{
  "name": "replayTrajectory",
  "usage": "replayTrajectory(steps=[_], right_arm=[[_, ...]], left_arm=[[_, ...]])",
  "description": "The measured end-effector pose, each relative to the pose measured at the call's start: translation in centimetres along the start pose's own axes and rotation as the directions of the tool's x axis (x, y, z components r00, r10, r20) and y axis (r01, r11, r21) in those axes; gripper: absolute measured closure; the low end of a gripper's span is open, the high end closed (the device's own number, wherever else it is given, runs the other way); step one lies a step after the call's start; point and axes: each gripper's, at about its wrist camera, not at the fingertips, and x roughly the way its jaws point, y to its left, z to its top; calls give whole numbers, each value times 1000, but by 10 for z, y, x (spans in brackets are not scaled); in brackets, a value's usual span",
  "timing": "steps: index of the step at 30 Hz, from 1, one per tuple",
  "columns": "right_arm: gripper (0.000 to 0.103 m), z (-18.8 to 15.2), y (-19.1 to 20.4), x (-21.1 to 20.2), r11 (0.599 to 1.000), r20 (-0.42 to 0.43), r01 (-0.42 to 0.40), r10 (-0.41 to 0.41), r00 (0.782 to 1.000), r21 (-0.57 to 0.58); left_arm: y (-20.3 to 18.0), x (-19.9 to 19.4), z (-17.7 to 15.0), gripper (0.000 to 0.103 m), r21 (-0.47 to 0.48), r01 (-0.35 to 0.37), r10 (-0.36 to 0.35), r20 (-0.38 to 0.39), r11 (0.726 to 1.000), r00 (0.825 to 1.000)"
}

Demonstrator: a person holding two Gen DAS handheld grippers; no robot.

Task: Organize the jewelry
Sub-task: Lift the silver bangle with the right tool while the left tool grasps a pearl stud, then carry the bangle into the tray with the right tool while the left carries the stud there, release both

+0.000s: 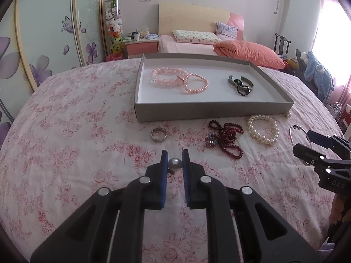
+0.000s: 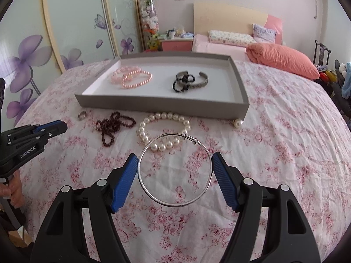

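Note:
My left gripper (image 1: 174, 156) is shut on a grey pearl earring (image 1: 174, 164), just above the floral bedspread. My right gripper (image 2: 174, 161) is shut on a thin silver bangle (image 2: 174, 203), its pads pressing the ring's sides; it also shows in the left wrist view (image 1: 311, 144). A grey tray (image 1: 210, 107) holds two pink bead bracelets (image 1: 166, 77), a metal cuff (image 1: 241, 81) and a black bead piece (image 1: 242, 88). On the bed in front of it lie a silver ring (image 1: 159, 134), a dark red bead string (image 1: 228, 138), a white pearl bracelet (image 1: 262, 129) and a jewelled brooch (image 1: 211, 141).
A loose pearl earring (image 2: 238, 122) lies at the tray's front right corner. Behind stand a second bed with an orange duvet (image 1: 250, 52), a pink nightstand (image 1: 142, 46) and a flowered wardrobe (image 1: 43, 43). A dark chair (image 1: 282, 43) is at the right.

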Motion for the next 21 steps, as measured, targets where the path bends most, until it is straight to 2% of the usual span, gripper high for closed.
replayTrajectory(steps=[10, 21], right_arm=[[33, 13, 5, -23, 1000, 141, 15, -15, 990, 8], [33, 23, 18, -38, 999, 275, 50, -46, 960, -7]], left_arm=[[-7, -22, 11, 89, 8, -35, 34, 122, 999, 992], [-16, -36, 20, 89, 7, -43, 41, 206, 999, 978]])
